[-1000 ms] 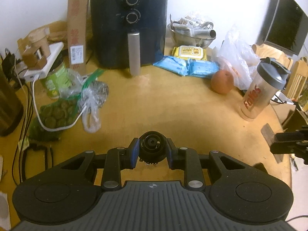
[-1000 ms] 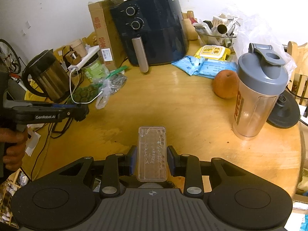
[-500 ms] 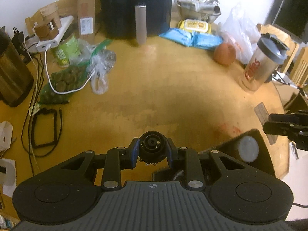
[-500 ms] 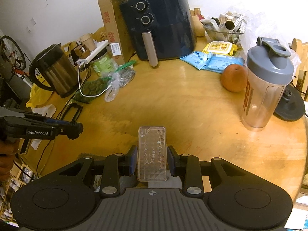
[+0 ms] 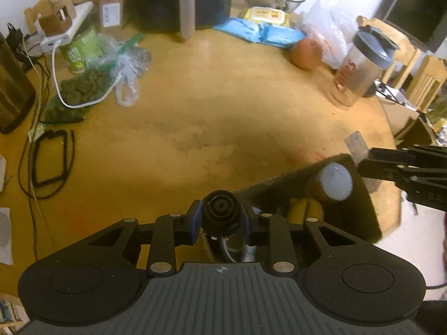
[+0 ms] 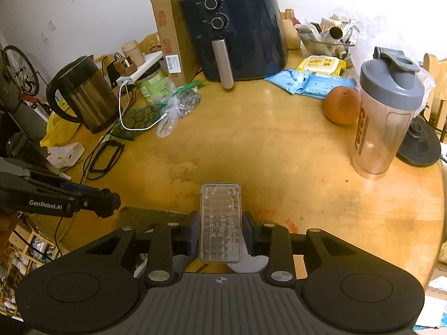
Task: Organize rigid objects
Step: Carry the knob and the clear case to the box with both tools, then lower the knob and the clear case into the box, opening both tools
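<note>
We've got the left gripper [image 5: 220, 219] pinching a round black part [image 5: 220, 209] over the dark box [image 5: 363, 195] (table edge), the right gripper [image 6: 220, 230] clamping a clear case [image 6: 220, 223] above the cluttered yellow table [image 6: 265, 145].

Round wooden table [image 6: 279, 150], yellow-orange top with worn pale patches near its middle, stands against a plain white wall [image 6: 83, 8]; warm indoor light, glare on the tabletop just in front of the dark blue air fryer [image 6: 237, 28] at the back. Wooden slatted chairs [image 5: 419, 69] sit at the far right edge of the table, with a dark screen [image 5: 419, 8] behind them. A bicycle wheel [image 6: 19, 69] leans by the wall at far left, and a low wooden rack [image 6: 25, 251] stands on the floor beside the table.
</note>
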The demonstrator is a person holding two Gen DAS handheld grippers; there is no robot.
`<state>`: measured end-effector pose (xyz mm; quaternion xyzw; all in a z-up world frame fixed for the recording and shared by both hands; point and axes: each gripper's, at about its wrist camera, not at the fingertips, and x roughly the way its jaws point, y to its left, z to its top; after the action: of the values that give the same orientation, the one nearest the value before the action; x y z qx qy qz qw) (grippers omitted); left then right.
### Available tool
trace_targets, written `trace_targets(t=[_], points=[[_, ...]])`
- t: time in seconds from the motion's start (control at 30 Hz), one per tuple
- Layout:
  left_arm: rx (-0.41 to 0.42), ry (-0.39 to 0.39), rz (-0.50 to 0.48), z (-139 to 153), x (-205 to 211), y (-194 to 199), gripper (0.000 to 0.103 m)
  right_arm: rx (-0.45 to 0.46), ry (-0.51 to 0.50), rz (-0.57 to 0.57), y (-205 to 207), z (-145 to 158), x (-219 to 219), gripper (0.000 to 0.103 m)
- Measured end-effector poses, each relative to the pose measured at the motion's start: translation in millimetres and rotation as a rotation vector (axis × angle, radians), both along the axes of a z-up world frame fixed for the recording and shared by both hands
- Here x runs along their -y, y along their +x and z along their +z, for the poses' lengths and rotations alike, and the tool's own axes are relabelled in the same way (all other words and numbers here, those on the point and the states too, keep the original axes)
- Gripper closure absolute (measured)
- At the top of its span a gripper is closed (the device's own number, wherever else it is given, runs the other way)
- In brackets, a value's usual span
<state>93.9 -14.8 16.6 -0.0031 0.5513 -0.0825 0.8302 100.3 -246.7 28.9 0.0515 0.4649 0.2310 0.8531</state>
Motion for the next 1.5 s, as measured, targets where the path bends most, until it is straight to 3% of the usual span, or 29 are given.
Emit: trace_targets(t=[0.23, 0.43, 0.5, 0.57, 0.87, 1.37, 1.43, 1.5], points=[[-0.028, -0.056, -0.029, -6, 9, -9, 0.075, -0.013, 0.001, -0.011, -10, -2, 1, 0.068], [0.045, -0.133, -0.079, 6, 17, -9, 0.072, -0.013, 0.000, -0.012, -14, -1, 1, 0.068], [0.060, -0.118, -0.086, 7, 20, -11, 0.057, -0.013, -0.001, -0.011, -15, -1, 1, 0.068], [0.075, -0.102, -0.082, 6, 20, -15, 0.050, -0.014, -0.002, -0.012, -17, -1, 1, 0.068], [0.032, -0.030, -0.015, -7, 10, -33, 0.050, -0.025, -0.007, -0.005, -31, -4, -3, 0.068], [-0.019, -0.003, 0.117, -17, -6, -66, 0.049, 0.006, -0.020, 0.046, -41, 4, -25, 0.068], [-0.024, 0.000, 0.135, -17, -9, -69, 0.047, 0.017, -0.018, 0.058, -41, 7, -29, 0.068], [-0.024, 0.003, 0.153, -17, -12, -71, 0.037, 0.029, -0.018, 0.069, -40, 10, -34, 0.067]])
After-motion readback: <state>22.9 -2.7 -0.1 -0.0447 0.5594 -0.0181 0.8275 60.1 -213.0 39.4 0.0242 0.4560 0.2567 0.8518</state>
